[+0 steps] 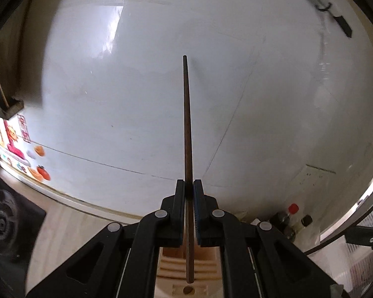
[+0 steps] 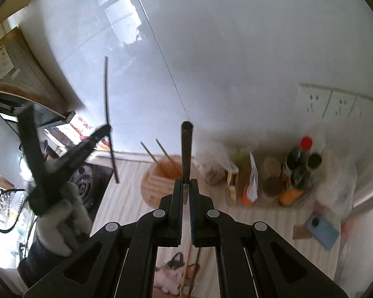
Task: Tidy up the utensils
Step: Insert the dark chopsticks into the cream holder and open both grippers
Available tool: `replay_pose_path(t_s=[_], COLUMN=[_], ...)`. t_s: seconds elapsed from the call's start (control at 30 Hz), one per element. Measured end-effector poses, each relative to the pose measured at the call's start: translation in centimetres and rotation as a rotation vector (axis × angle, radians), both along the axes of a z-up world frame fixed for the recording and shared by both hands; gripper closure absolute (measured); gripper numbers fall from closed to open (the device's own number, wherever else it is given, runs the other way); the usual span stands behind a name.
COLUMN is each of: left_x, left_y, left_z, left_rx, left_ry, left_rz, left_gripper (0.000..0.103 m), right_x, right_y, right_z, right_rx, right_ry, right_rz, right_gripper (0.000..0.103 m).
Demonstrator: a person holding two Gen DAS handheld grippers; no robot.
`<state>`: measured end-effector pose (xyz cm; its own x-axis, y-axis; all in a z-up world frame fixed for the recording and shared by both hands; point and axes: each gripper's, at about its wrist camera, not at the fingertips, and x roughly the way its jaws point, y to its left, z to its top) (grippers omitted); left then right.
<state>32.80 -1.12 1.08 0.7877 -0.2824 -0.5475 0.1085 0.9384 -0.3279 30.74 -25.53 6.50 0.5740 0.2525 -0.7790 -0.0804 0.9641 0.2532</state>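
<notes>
My left gripper (image 1: 189,186) is shut on a long dark brown chopstick (image 1: 187,124) that points up in front of the white wall. In the right wrist view the same gripper (image 2: 106,129) is at the left, held by a gloved hand (image 2: 62,213), with its chopstick (image 2: 107,99) upright. My right gripper (image 2: 186,186) is shut on another dark chopstick (image 2: 187,146), seen almost end-on. Below both stands a round wooden utensil holder (image 2: 150,186) with two chopsticks (image 2: 161,156) leaning in it. The holder's slotted top (image 1: 204,265) shows under the left jaws. Further chopsticks (image 2: 185,273) lie on the table under the right gripper.
Bottles, one with a red cap (image 2: 305,144), jars and packets (image 2: 251,178) crowd the table's back right. A blue phone (image 2: 322,231) lies beside a plastic bag (image 2: 335,188). Wall sockets (image 2: 330,104) sit above. A cat-print mat (image 2: 169,275) covers the near table.
</notes>
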Motion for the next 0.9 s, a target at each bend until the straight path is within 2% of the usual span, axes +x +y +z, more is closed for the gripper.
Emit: replay_pose_path(t_s=[0.17,0.33,0.6,0.73,0.83,0.87,0.9], left_x=[2.2,3.6,4.3,3.8,2.1,1.3,0.7], left_y=[-0.6,-1.4,-2.3,-2.5,-2.1,-1.8,-1.5], left_z=[-2.6,-5.4,-8.8,-8.8,-6.7,-5.7,-4.9], left_rx=[-0.027,-0.011,0.088,0.148,0.183,0.205,0.211], left_ry=[0.021,0.073,0.148,0.200,0.184,0.169,0.156], left_rz=[0.001,-0.004,-0.029,-0.057,-0.053,-0.041,-0.030], left_gripper=[0.099,0.099,0.099,0.097,0.087,0.071,0.044], right_x=[2.4,4.8,7.6,8.9,9.6,9.5,9.3], right_y=[1.2,2.7,4.6,5.3,5.0,4.6,4.2], right_z=[-0.3,-2.2,-5.4,-6.9,-7.9,-7.9,-7.8], right_rx=[-0.014,-0.020,-0.034,-0.048,-0.032,-0.011,0.005], right_ry=[-0.012,0.009,0.070,0.130,0.167,0.166,0.158], right_rz=[-0.004,-0.010,0.001,0.039,0.030,0.020,0.010], right_gripper=[0.098,0.098,0.098,0.098,0.095,0.083,0.064])
